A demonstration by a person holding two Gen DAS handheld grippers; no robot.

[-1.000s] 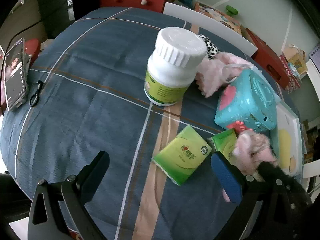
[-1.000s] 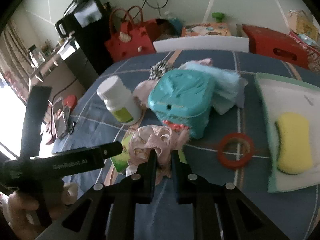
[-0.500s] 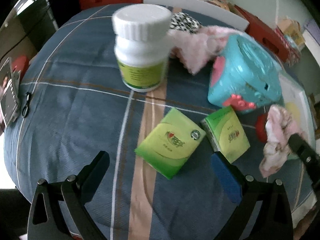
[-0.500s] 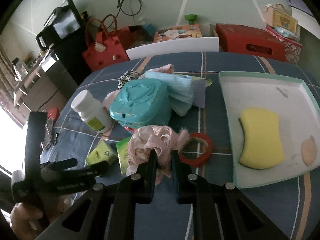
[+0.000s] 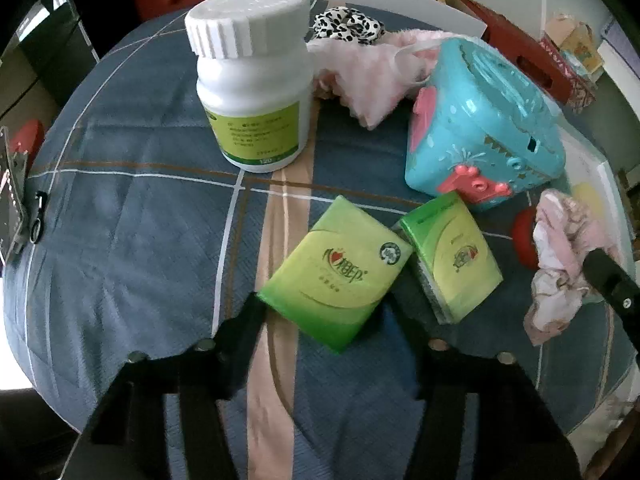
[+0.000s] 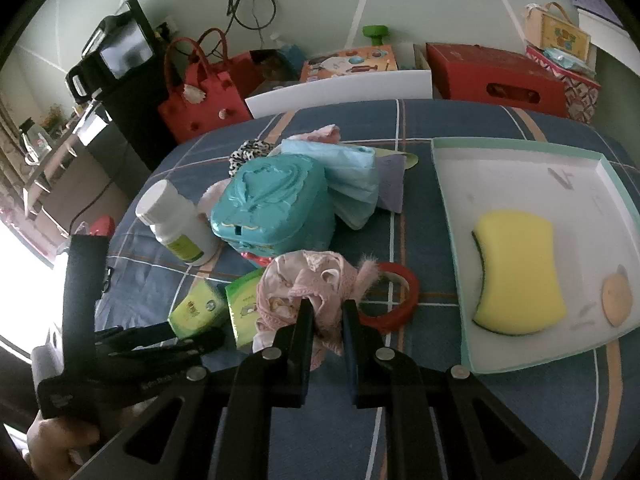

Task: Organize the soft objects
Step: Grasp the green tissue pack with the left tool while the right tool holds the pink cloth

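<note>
Above the table's middle, our right gripper (image 6: pixel 324 314) pinches the pink scrunchie (image 6: pixel 308 284); our left gripper (image 5: pixel 332 316), open, could snag a trailing fold

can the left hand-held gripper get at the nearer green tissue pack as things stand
Probably yes. The left hand-held gripper is open with its fingers either side of the green tissue pack, and nothing lies on top. The second pack touches its right edge, leaving that side tight.
</note>
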